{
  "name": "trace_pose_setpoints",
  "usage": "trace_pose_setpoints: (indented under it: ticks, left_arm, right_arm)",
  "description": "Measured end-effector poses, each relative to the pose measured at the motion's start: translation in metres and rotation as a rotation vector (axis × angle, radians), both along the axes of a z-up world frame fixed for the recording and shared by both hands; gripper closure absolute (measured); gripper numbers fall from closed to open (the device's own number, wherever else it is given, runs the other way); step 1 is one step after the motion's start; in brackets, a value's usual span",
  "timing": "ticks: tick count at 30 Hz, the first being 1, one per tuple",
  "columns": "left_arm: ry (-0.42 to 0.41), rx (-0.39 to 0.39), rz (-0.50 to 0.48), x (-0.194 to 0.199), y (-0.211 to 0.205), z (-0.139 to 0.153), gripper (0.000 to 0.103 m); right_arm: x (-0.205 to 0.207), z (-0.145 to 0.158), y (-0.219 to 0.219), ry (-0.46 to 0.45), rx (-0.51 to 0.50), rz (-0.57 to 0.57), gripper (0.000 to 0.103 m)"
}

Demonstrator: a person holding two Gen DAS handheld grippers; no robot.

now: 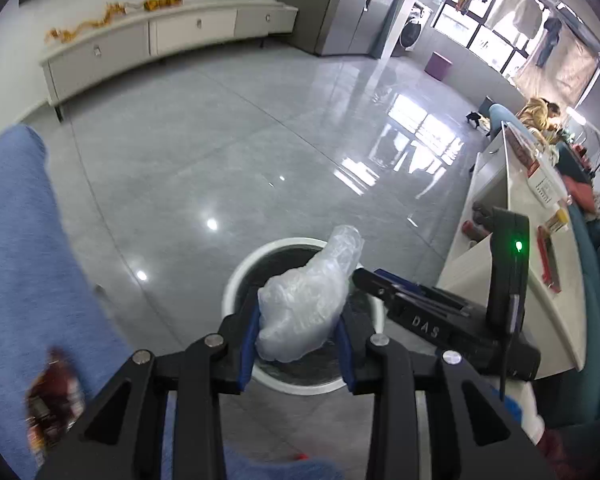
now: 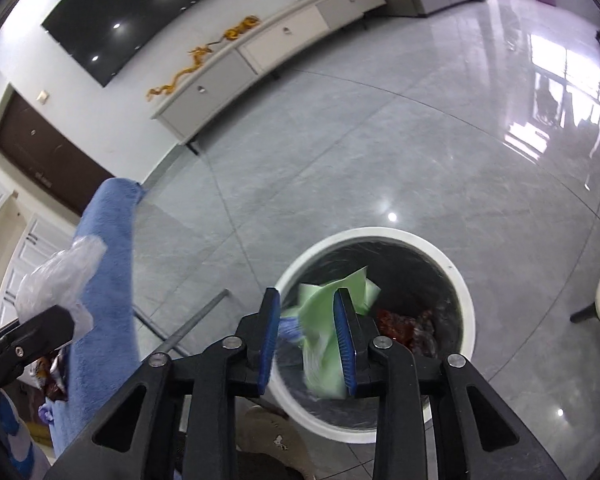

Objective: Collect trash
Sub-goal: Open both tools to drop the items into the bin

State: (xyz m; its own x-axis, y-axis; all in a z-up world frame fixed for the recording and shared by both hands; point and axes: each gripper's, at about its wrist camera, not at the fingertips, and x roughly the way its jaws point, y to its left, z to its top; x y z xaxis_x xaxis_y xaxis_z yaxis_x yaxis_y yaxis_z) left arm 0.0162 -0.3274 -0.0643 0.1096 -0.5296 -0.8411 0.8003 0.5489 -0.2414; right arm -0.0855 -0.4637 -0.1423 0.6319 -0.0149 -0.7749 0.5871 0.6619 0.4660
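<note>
Drop-off step: left gripper [image 1: 296, 344] clamped on clear crumpled plastic [image 1: 306, 304] right above the white bin [image 1: 236, 276], right gripper [image 2: 308, 344] narrow with green paper [image 2: 328, 320] between the pads, contact unclear, also over the bin mouth. Red wrappers [image 2: 396, 326] already down inside. Next: open both grippers over the opening, then back for more trash.
</note>
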Motion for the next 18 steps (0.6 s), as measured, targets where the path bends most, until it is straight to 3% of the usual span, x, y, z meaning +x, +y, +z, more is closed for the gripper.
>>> trace_pose_setpoints:
  ticks: [3,5,12,18]
  left_arm:
    - [0.05,-0.011,-0.005,0.006,-0.012,-0.007,0.057]
    - [0.088,-0.028,-0.004,0.009,-0.017,-0.009,0.047]
    - [0.12,-0.04,-0.009,0.011,-0.021,-0.008,0.046]
    - [-0.001,-0.013,0.021,-0.005,-0.01,0.006,0.046]
  right_arm:
    - [-0.012,-0.004,-0.009,-0.001,0.006,-0.038,0.06]
    - [-0.013,-0.006,-0.015,-0.003,0.008,-0.058,0.059]
    - [-0.03,-0.002,-0.021,-0.003,0.006,-0.12,0.059]
    - [-0.036,0.011,-0.019,-0.015,-0.012,-0.134,0.059]
